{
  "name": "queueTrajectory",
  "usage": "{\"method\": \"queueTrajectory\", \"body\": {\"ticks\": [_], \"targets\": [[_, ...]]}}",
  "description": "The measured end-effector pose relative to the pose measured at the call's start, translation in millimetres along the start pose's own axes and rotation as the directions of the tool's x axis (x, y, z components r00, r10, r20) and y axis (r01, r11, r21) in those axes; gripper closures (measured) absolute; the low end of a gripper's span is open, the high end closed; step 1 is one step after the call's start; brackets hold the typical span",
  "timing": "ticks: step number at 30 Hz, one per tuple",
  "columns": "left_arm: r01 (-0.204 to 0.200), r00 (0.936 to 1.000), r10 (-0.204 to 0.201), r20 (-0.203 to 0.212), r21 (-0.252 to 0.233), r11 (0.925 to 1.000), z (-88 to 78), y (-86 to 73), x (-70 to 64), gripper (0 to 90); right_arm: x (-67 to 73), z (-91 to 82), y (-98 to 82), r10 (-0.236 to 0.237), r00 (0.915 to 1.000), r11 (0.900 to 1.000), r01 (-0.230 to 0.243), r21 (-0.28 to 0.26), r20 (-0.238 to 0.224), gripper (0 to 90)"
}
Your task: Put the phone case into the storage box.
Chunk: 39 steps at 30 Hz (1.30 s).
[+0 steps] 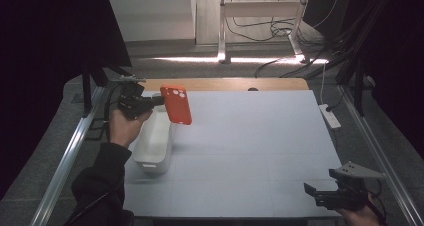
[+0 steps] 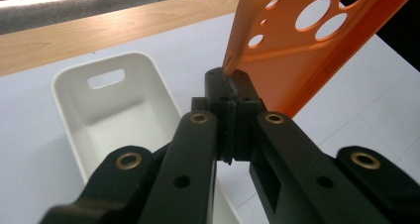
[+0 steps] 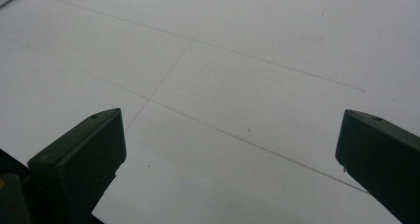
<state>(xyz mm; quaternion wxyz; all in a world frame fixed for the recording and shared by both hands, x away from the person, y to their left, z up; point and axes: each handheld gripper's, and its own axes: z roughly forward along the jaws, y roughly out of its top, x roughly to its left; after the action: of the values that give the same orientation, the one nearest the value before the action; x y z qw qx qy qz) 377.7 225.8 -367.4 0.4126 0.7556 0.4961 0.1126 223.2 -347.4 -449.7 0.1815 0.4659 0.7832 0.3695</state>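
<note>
where cables cross grey floor (image 1: 260, 68), white table (image 1: 250, 136) sits.

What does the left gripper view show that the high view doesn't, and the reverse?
Left gripper view: the left gripper pinching the orange phone case by its edge, and the white bin's bare inside.

High view: the right gripper, open near the table's front right corner.

Both: case held in the air above the bin.

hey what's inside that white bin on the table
The white bin looks empty where its floor shows. Its near end is hidden behind the left gripper, which pinches the orange phone case.
</note>
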Motion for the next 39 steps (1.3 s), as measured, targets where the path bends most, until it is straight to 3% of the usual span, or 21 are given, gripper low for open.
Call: {"method": "queueTrajectory", "body": {"ticks": [16, 26, 39], "targets": [[0.017, 0.9982, -0.017, -0.058, 0.003, 0.9999, -4.0, 6.4, 18.6, 89.4, -1.0, 0.0, -0.2, 0.005, 1.0, 1.0, -0.005, 0.0, -0.003, 0.0], [0.031, 0.9933, -0.03, -0.112, 0.009, 0.9995, -7.5, 7.9, 31.7, 89.4, -0.1, 0.2, -0.1, -0.005, 1.0, 1.0, 0.005, 0.006, -0.007, 0.1], [0.072, 0.9866, -0.071, -0.147, 0.0, 0.9974, -0.6, 6.3, 50.3, 89.4, 1.1, 0.7, 0.0, -0.019, 0.9997, 1.0, 0.019, 0.006, -0.013, 1.5]]}}
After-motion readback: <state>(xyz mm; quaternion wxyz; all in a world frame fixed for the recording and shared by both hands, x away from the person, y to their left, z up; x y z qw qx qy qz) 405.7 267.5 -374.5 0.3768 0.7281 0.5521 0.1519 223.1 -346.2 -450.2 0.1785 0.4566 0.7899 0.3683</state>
